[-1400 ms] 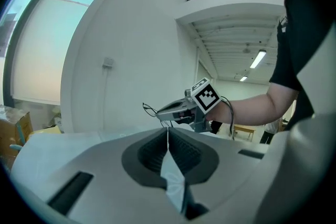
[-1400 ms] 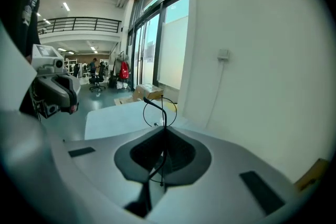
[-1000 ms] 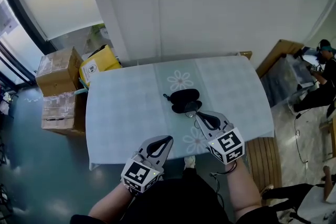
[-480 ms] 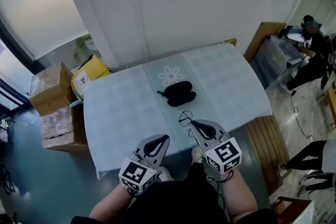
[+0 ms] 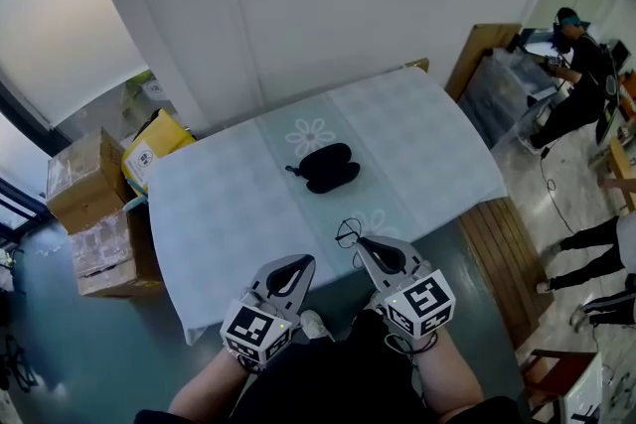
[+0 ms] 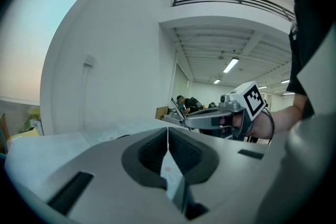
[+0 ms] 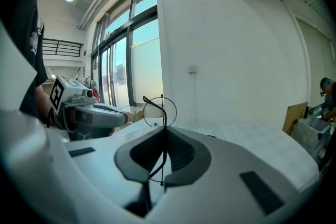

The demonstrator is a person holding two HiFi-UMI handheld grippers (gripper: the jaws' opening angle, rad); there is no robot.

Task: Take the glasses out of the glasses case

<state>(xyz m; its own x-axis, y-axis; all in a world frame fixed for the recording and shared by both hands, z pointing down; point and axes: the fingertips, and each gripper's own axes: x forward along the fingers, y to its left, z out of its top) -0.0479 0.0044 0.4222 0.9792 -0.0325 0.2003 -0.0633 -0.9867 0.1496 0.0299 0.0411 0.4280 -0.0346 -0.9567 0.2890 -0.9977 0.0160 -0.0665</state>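
Head view: the dark glasses case (image 5: 320, 168) lies on the table (image 5: 219, 213), long axis left to right, lid state unclear. The thin glasses (image 5: 347, 233) barely show at the tip of the right gripper (image 5: 360, 244), by the near edge. Left gripper view: the left gripper (image 6: 168, 132) is pressed together, empty. Right gripper view: jaws pinch the wire frame, one round lens upright.

One case (image 5: 323, 168), one glasses (image 5: 347, 233)

Black glasses case (image 5: 323, 168) on pale-clothed table (image 5: 224, 213)
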